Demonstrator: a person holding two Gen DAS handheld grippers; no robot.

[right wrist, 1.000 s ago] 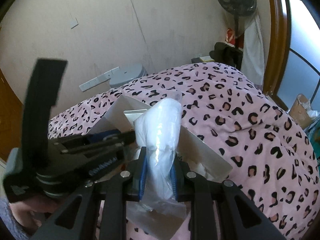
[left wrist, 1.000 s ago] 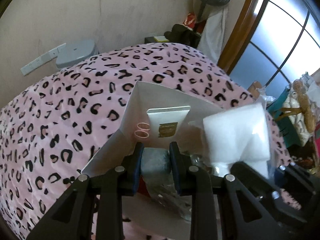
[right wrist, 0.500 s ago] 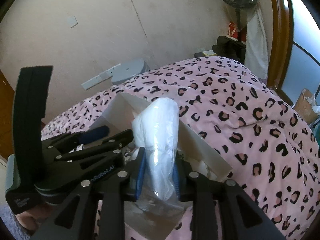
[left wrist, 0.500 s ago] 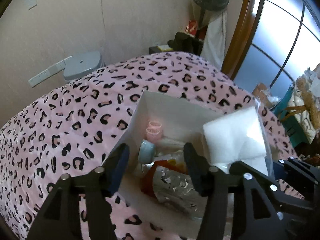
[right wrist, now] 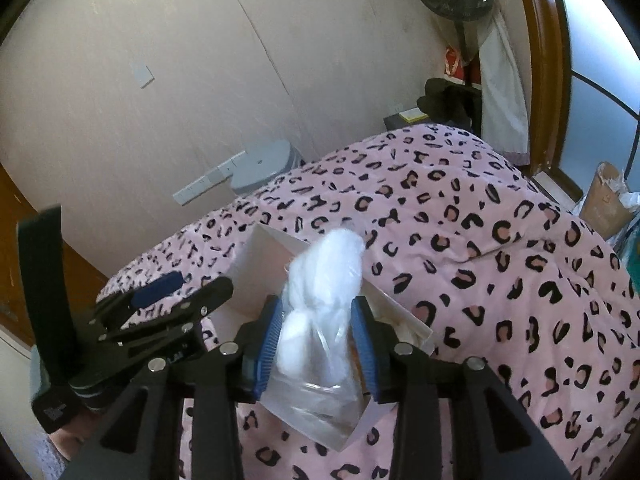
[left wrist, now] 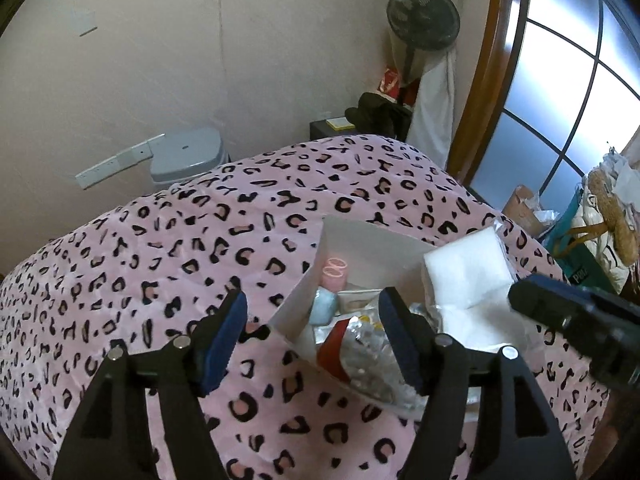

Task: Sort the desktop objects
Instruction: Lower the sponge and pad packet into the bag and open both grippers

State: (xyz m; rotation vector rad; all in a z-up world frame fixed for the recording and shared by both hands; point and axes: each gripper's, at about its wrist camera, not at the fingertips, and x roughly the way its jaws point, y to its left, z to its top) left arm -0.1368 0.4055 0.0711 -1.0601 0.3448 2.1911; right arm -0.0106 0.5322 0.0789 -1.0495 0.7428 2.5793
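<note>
Both grippers opening since before (cotton bag (right wrist: 320, 312) between right pads (right wrist: 269, 340))

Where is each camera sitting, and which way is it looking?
Left wrist: rides on the left gripper, looking forward and down over its opening jaws, nothing between them, at the white box on the leopard blanket; the right gripper shows at the right edge.
Right wrist: rides on the right gripper, looking forward and down; its jaws are opening, a clear bag of cotton pads between them; the left gripper shows at left.
Both see the box, blanket, fan and each other's gripper.
</note>
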